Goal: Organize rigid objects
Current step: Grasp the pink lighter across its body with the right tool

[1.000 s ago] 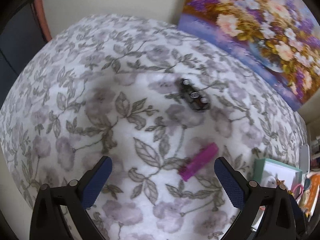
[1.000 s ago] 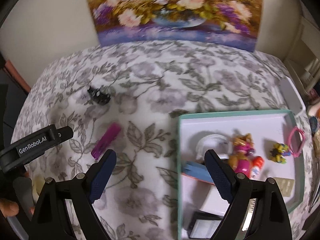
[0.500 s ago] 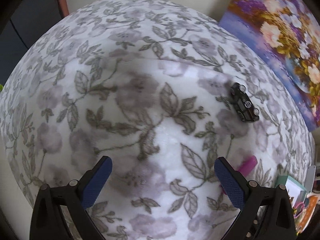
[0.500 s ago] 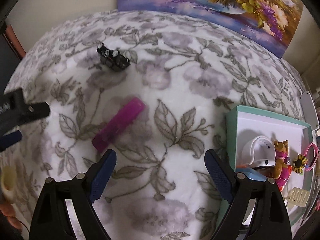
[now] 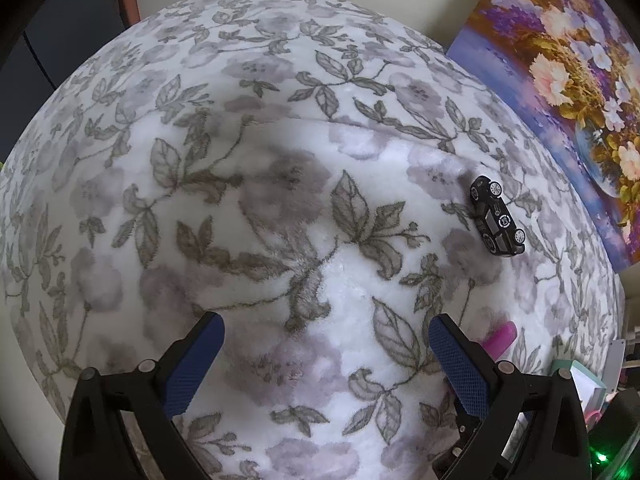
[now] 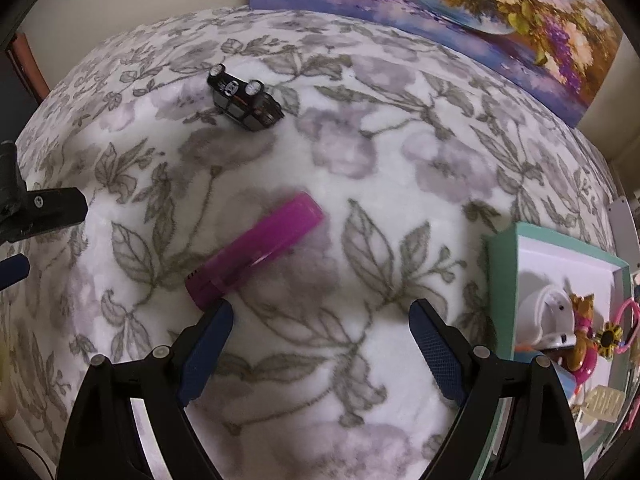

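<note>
Right claw (image 6: 321,314) nearer purple case (image 6: 256,251), beside fingertip.

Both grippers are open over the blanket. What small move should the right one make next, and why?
Probably shift the right gripper left and forward to straddle the purple tube: it lies loose by the left fingertip, outside the teal box.

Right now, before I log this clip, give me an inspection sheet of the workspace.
Surface: floral plush blanket, soft and uneven.
Job's things: purple case and black toy car lying loose, apart; teal box at right.
Clutter: small toys and trinkets inside the box.
Grippers: left gripper open, empty; right gripper open, empty, its left finger close to the case's near end.
Cables: nothing seen.
Surroundings: flower painting against the wall.
</note>
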Tool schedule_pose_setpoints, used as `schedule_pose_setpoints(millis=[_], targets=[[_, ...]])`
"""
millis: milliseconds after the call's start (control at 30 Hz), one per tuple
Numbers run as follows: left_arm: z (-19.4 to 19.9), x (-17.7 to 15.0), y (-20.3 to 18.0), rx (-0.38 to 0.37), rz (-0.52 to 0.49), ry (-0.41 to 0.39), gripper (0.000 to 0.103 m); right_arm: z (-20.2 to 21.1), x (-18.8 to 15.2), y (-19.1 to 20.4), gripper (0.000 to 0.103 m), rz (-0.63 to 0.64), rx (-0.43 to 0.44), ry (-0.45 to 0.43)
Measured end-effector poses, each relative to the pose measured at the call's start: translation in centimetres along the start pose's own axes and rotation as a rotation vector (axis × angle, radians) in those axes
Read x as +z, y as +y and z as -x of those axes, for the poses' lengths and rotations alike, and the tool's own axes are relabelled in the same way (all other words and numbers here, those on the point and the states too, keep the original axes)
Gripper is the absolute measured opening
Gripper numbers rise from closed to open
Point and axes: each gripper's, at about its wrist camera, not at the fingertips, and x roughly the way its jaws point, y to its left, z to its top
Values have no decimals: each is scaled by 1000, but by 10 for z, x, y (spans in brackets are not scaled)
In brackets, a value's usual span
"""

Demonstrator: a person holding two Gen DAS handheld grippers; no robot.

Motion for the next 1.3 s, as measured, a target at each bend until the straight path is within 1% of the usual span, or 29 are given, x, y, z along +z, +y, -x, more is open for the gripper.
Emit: schedule_pose_setpoints(millis=[133, 267, 400, 500, 733, 767, 833, 900, 1000, 1100, 1300], targets=[[0, 2, 2, -5, 6, -3, 103, -3, 7, 3, 90, 9, 27, -26], [-2, 4, 3, -10, 16, -1, 103, -8, 13, -3, 90, 17, 59, -50], [-5, 6, 5, -20, 25, 4, 103, -6, 13, 4, 90, 57, 99, -68], [-6, 7, 8, -25, 33, 8, 103, -7, 14, 13, 90, 91, 93, -90], [-8, 11, 16, -39, 64, 10, 103, -9, 16, 19, 93, 109, 100, -110], [-8, 11, 16, -42, 66, 10, 103, -8, 15, 17, 93, 106, 103, -110], [-9, 12, 17, -46, 67, 12, 103, -8, 14, 17, 97, 99, 121, -109], [-9, 13, 18, -52, 71, 14, 103, -8, 13, 19, 99, 103, 131, -109], [-9, 14, 19, -58, 78, 14, 103, -7, 12, 21, 99, 120, 134, -105], [-9, 14, 20, -63, 84, 13, 103, -7, 13, 21, 99, 92, 138, -99], [-8, 14, 20, -66, 88, 10, 103, -10, 14, 33, 99, 75, 89, -115]])
